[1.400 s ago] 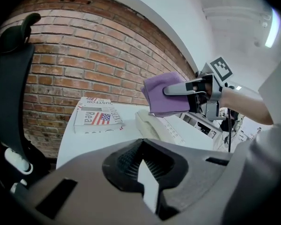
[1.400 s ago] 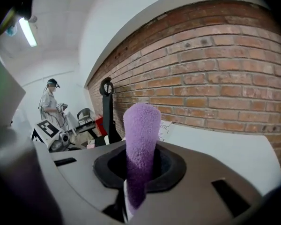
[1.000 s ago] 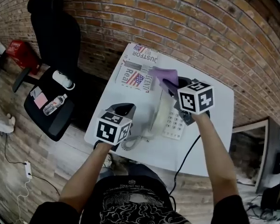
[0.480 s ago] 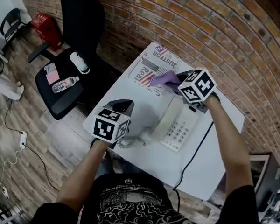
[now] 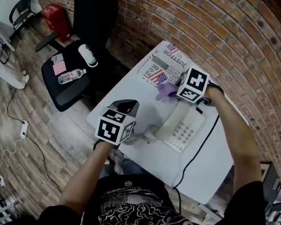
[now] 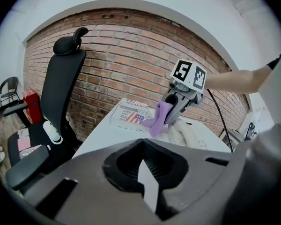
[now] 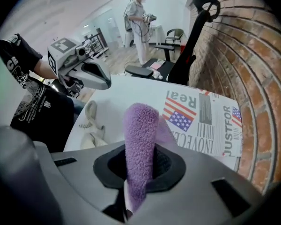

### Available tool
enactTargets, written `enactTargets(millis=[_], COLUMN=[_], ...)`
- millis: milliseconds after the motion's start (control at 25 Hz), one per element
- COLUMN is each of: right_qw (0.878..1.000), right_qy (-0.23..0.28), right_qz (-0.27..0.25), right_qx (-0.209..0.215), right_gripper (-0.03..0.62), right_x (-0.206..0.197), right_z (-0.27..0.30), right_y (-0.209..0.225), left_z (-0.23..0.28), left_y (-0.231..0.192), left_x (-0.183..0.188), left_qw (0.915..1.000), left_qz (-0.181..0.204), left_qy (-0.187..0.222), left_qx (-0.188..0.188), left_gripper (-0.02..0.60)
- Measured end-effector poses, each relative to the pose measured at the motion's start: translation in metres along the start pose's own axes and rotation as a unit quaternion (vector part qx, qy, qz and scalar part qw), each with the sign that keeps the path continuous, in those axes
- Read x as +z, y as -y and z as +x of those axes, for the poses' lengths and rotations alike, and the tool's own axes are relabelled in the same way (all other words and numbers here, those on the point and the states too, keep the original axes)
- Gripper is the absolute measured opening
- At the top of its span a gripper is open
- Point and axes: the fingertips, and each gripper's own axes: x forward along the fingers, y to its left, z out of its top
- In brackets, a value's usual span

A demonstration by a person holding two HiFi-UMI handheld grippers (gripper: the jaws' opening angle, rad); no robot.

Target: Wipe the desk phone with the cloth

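Grey left claw [image 5: 125, 106], jaws together and empty, hovers over the bench's [image 5: 203, 165] near edge. Purple cloth [image 5: 164, 91], pinched in the right claw [image 5: 174, 89], hangs at the far end of the phone [image 5: 181, 126]. Wiping seems about to begin: next, press down and sweep along the handset.

White table [image 5: 133, 97] bearing a flat newspaper [image 5: 161, 67] at its far corner, a desk phone [image 5: 182, 128], a black cable [image 5: 196, 153]
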Motion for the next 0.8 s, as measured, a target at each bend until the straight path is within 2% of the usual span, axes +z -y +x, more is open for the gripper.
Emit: enactTargets(millis=[200,400,560,800], right_qw=[0.997,0.99,0.987,0.987], right_qy=[-0.067,-0.137,-0.157,-0.159], right_qz=[-0.02,-0.031,-0.026,-0.013], right_qx=[0.02,0.032,0.037,0.036], right_gripper=[0.043,0.043,0.043,0.043], right_x=[-0.001,-0.003,-0.002,0.004], right_z=[0.011,0.019,0.025,0.032], right_y=[-0.013,-0.025,-0.034,-0.049], left_z=[-0.01,-0.019,-0.028,-0.044], left_y=[0.001,0.0,-0.001,-0.005], left_x=[-0.008,-0.016,-0.021,-0.029], left_qw=[1.0,0.9998,0.9997,0.9997], left_qz=[0.002,0.003,0.004,0.003], left_qy=[-0.002,-0.003,-0.002,0.001], left_qx=[-0.009,-0.019,-0.024,-0.025], left_gripper=[0.006,0.006,0.006,0.006])
